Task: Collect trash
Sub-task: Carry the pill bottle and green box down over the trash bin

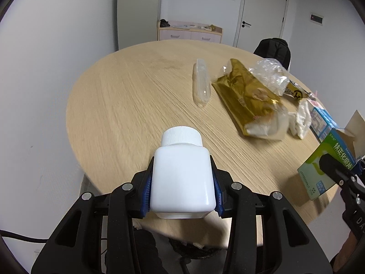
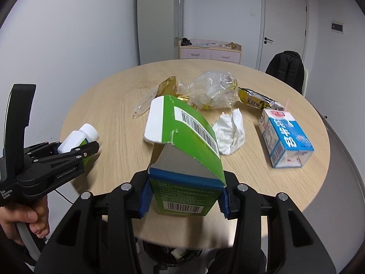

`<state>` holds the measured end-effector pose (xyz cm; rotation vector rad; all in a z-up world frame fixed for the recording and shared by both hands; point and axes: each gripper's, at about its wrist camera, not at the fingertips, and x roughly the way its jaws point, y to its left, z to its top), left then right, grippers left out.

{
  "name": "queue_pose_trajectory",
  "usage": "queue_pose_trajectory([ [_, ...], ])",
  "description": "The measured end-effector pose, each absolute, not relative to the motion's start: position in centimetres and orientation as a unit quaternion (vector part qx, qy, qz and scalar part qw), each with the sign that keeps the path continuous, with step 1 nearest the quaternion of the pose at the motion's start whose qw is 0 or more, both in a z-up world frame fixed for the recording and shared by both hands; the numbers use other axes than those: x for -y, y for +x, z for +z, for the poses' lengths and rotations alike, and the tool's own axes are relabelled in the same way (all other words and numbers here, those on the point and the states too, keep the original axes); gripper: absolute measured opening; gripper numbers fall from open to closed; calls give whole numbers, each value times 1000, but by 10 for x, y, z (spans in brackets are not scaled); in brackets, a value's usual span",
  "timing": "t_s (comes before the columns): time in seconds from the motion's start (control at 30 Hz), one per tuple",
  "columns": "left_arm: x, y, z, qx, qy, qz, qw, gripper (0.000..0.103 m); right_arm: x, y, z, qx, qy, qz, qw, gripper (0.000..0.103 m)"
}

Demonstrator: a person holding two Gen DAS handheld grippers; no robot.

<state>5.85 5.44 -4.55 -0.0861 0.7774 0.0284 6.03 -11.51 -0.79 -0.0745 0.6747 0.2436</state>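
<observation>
Left tool [image 1: 182, 182] pinched the white bottle [image 1: 182, 173]; right tool [image 2: 184, 196] pinched the green box [image 2: 182, 146], both held above the surface [image 1: 136, 96] near its front edge. Best approach: keep both grips firm, carry them level w/o tilting to the bin [image 2: 173, 254] seemingly below, then let go.

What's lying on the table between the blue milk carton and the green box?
A crumpled white tissue lies between the blue milk carton and the held green box, clearest in the right wrist view.
</observation>
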Motion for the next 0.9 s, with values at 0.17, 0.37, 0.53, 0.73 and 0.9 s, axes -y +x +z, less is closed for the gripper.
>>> queue_pose_trajectory([
  [0.17, -48, 31, -37, -369, -36, 11, 929, 41, 115, 33, 0, -323, -42, 120, 938, 44],
  [0.37, -45, 0, -39, -372, -37, 10, 927, 41, 113, 5, 1, -316, -54, 116, 940, 44],
  [0.53, -42, -20, -53, -384, -37, 10, 923, 41, 119, -15, -9, -319, -55, 105, 940, 44],
  [0.73, -33, -45, -79, -400, -30, 9, 916, 41, 130, -32, -28, -330, -58, 90, 938, 44],
  [0.9, -28, -59, -101, -411, -27, 8, 911, 41, 138, -43, -45, -339, -60, 81, 935, 44],
])
